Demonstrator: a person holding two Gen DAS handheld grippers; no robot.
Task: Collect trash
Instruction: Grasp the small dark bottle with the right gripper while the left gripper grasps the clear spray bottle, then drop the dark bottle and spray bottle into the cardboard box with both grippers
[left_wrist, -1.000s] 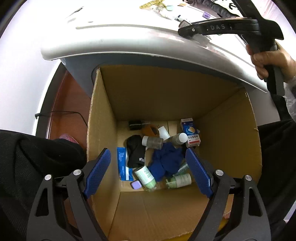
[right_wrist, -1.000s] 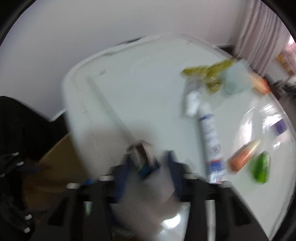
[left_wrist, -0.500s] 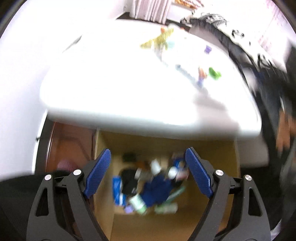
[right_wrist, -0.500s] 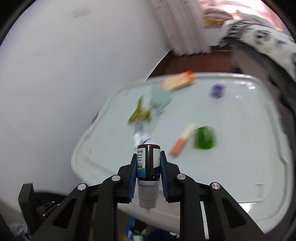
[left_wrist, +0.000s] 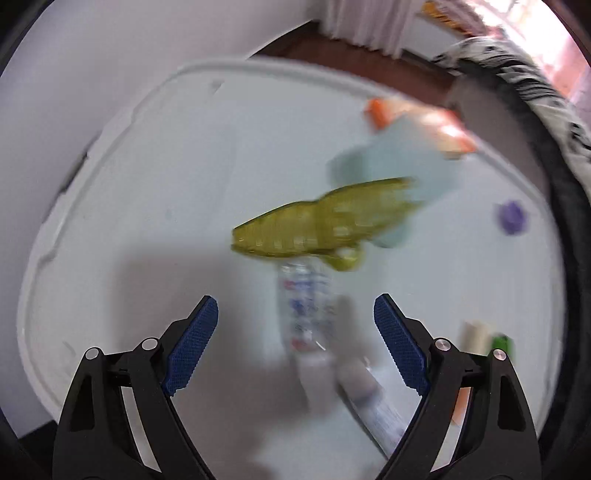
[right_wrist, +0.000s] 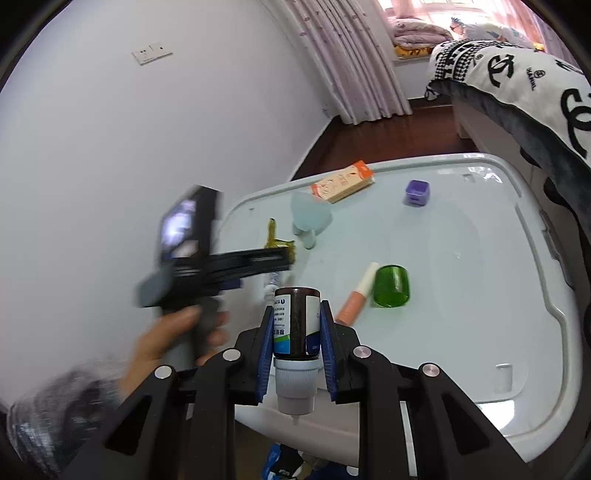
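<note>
On the left, the left gripper (left_wrist: 295, 345) is now hanging over the white surface (left_wrist: 147, 206); a second ago it was looking down into the cardboard box of collected trash below the surface's edge. Its blue fingers (left_wrist: 192, 347) are standing wide and easing wider still, with nothing pressed between them. Directly under the gap, blurred by the swing, a clear printed tube (left_wrist: 306, 314) is lying on the surface, and just beyond it a crumpled yellow-green wrapper (left_wrist: 317, 225) is resting against a pale blue piece (left_wrist: 402, 166). That looks like the next pickup being lined up, most likely the tube or the wrapper.

Moving right, the person's left hand (right_wrist: 173, 339) is showing in the right wrist view, gripping the handle and smeared with motion.

Further right, the right gripper (right_wrist: 295, 350) is holding a small dark bottle (right_wrist: 295, 325) with a white nozzle cap, cap pointing back toward the camera, fingers narrow and clamped on its sides. A second ago this gripper was low over the surface in a blur; now it is raised and steady near the surface's near edge, with a glimpse of blue trash below. By my reading the bottle is ready to drop into the box.

Still waiting on the surface: an orange-and-white stick (right_wrist: 356, 295), a green cup (right_wrist: 392, 286) lying on its side, an orange carton (right_wrist: 341, 182) and a purple cube (right_wrist: 417, 192).
</note>
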